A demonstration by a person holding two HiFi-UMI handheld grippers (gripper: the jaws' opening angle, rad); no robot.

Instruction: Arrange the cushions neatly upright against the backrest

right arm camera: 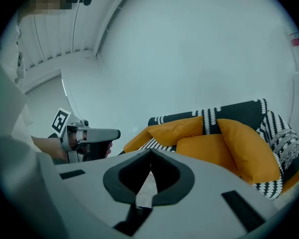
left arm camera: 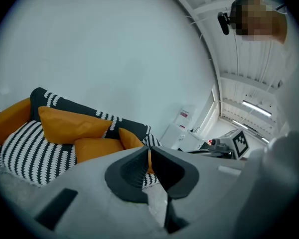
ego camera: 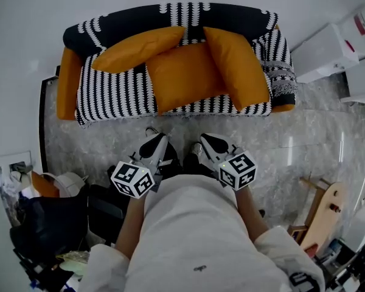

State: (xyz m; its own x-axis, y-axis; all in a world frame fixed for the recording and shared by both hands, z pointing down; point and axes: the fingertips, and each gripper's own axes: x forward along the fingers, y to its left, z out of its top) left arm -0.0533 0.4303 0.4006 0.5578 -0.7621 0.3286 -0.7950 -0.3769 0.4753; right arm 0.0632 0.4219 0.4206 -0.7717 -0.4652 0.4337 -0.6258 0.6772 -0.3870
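Observation:
Three orange cushions sit on a sofa (ego camera: 112,93) draped in a black-and-white throw. The left cushion (ego camera: 137,48) leans long-side against the backrest (ego camera: 188,16). The middle cushion (ego camera: 182,75) lies flat on the seat. The right cushion (ego camera: 236,66) slants from the backrest toward the seat's front edge. My left gripper (ego camera: 152,140) and right gripper (ego camera: 202,142) hover side by side over the floor, a little short of the sofa's front edge; both are shut and empty. In the left gripper view the cushions (left arm camera: 72,124) lie ahead to the left; in the right gripper view the cushions (right arm camera: 209,148) lie ahead to the right.
White cabinets (ego camera: 325,50) stand right of the sofa. A wooden frame (ego camera: 322,208) stands at the lower right. Bags and clutter (ego camera: 45,218) crowd the lower left. Marble-patterned floor (ego camera: 97,145) lies between me and the sofa.

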